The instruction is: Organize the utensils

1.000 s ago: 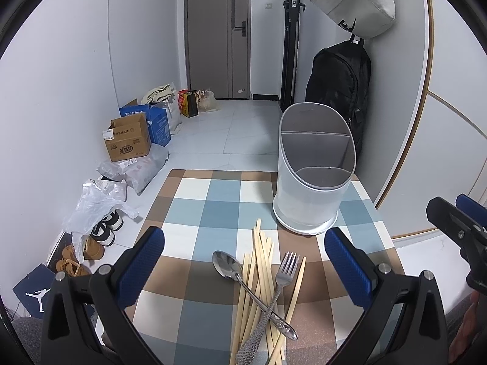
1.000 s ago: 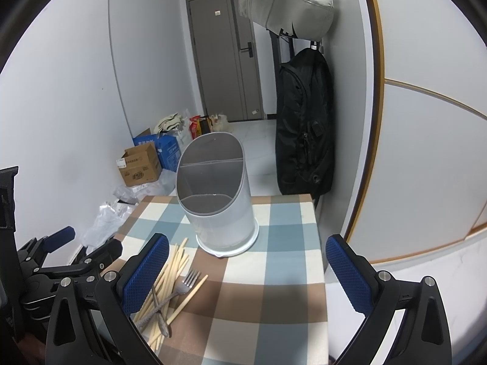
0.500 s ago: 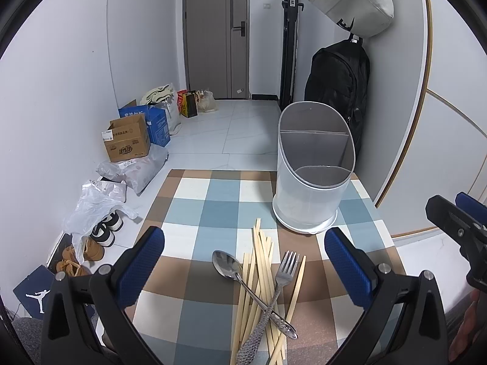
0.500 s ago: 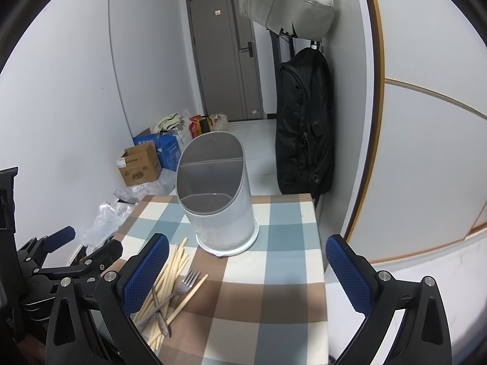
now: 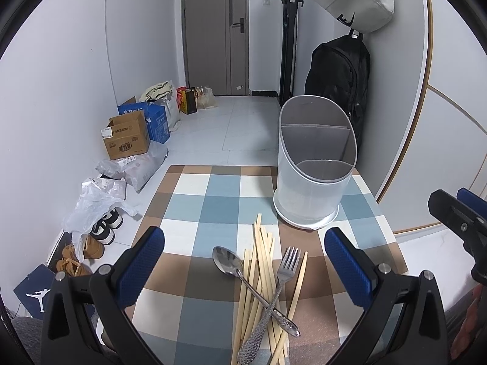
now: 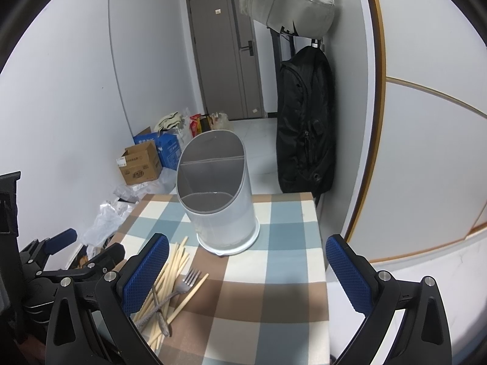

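Here both tongs, left gripper (image 5: 243, 263) and right gripper (image 6: 247, 266), stand released; we judge the fork (image 5: 275, 292), bottom centre, stiff, slippery, best pinched mid-handle.

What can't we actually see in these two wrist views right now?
- Chopsticks: near ends run off the bottom edge in the left wrist view; in the right wrist view the right tongs cover part of the pile.
- Spoon: its bowl is hidden in the right wrist view, behind the tongs' left pad.
- Utensil holder: compartment floors are hidden by its own walls in both views.
- Cardboard box: print too small to read.
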Available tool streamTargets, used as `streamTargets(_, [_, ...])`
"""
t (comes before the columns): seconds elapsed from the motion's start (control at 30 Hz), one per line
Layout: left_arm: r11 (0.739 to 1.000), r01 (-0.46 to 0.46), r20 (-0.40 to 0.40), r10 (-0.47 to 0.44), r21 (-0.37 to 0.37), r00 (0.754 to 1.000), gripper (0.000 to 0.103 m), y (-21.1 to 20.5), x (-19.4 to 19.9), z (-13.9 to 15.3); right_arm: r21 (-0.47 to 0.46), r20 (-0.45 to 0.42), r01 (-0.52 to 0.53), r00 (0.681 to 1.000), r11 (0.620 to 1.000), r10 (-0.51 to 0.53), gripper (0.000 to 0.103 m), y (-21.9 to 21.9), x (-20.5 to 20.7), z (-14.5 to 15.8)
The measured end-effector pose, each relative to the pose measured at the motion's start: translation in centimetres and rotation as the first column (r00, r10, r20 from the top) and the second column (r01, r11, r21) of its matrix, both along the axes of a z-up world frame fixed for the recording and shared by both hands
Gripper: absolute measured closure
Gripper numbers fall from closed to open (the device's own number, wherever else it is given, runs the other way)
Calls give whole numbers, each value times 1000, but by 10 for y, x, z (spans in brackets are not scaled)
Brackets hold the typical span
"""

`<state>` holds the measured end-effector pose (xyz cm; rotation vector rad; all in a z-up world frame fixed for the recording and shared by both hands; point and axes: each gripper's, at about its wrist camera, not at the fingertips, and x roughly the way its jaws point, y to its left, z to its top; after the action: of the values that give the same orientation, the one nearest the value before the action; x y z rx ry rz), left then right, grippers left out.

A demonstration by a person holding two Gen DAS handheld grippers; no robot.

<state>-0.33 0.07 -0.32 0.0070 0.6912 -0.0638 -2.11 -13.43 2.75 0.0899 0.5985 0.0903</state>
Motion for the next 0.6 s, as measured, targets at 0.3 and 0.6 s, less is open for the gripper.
streamTargets(0.3, [1000, 18, -8, -18, 10, 1000, 1, -2, -1, -2, -11, -7, 1, 1000, 1000, -1, 0, 4, 2, -4])
streamTargets(0.6, [996, 46, -174, -31, 78, 984, 1, 0, 9, -33, 4, -30, 14, 999, 1000, -14, 0, 0, 5, -8])
